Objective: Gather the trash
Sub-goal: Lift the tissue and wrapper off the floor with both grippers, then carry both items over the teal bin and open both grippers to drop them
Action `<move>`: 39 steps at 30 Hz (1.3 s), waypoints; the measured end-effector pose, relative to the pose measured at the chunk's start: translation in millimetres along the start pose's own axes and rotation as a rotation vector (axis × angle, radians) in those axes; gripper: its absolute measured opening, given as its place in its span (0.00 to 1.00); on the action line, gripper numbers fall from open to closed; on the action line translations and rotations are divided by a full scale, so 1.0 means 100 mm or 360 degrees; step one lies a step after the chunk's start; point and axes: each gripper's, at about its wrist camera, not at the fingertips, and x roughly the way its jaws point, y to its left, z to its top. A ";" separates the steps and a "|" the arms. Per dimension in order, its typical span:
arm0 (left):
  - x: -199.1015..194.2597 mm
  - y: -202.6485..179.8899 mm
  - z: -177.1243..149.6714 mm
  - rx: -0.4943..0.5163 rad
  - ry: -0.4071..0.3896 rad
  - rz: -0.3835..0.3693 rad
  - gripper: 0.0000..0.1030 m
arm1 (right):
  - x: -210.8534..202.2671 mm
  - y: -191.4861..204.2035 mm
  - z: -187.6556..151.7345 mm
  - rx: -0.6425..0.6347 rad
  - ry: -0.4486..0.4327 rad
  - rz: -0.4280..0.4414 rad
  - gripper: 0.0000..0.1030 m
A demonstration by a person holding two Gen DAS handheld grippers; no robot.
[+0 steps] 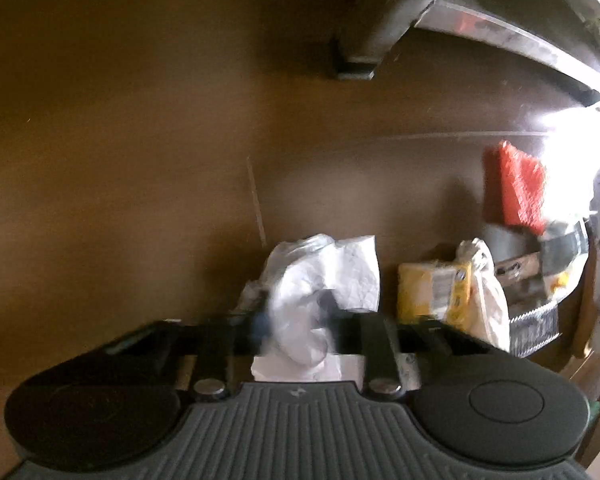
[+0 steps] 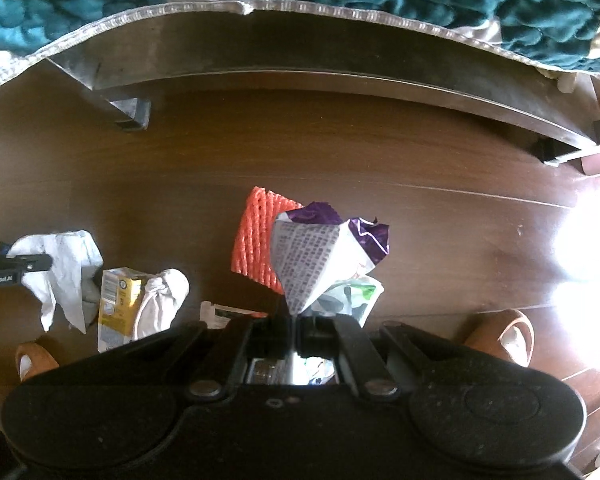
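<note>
white crumpled tissue (image 1: 320, 280) pinched between the left claw (image 1: 296, 320) fingers.

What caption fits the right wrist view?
Right gripper shut on a purple-and-white wrapper above the wooden floor, orange foam net behind.

Glossy dark wood floor (image 2: 380, 152), crumpled white paper (image 1: 324, 276), shiny purple foil wrapper (image 2: 364, 232), orange foam netting (image 2: 256, 236).
</note>
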 end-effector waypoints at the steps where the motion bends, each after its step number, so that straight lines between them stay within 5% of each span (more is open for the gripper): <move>1: -0.01 0.02 -0.02 -0.0004 0.0000 -0.0004 0.17 | 0.00 0.00 0.00 -0.0002 -0.0002 -0.0001 0.02; 3: -0.03 0.03 -0.04 -0.0021 -0.0017 -0.0003 0.10 | 0.00 0.00 -0.01 -0.0002 -0.0010 -0.0008 0.02; 10: -0.41 0.03 -0.10 -0.0016 -0.0060 -0.0067 0.07 | -0.20 0.04 -0.05 -0.0008 -0.0036 0.0015 0.01; 18: -1.34 -0.12 -0.19 0.0094 -0.0230 -0.0100 0.07 | -1.02 0.31 -0.18 -0.0140 -0.0288 0.0162 0.01; 30: -3.30 -0.65 -0.26 0.0122 -0.0764 -0.0031 0.07 | -2.91 0.48 -0.67 -0.0295 -0.0820 0.0333 0.01; 39: -4.71 -1.20 -0.49 0.0149 -0.1150 0.0080 0.08 | -4.15 0.54 -0.94 -0.0425 -0.1228 0.0317 0.01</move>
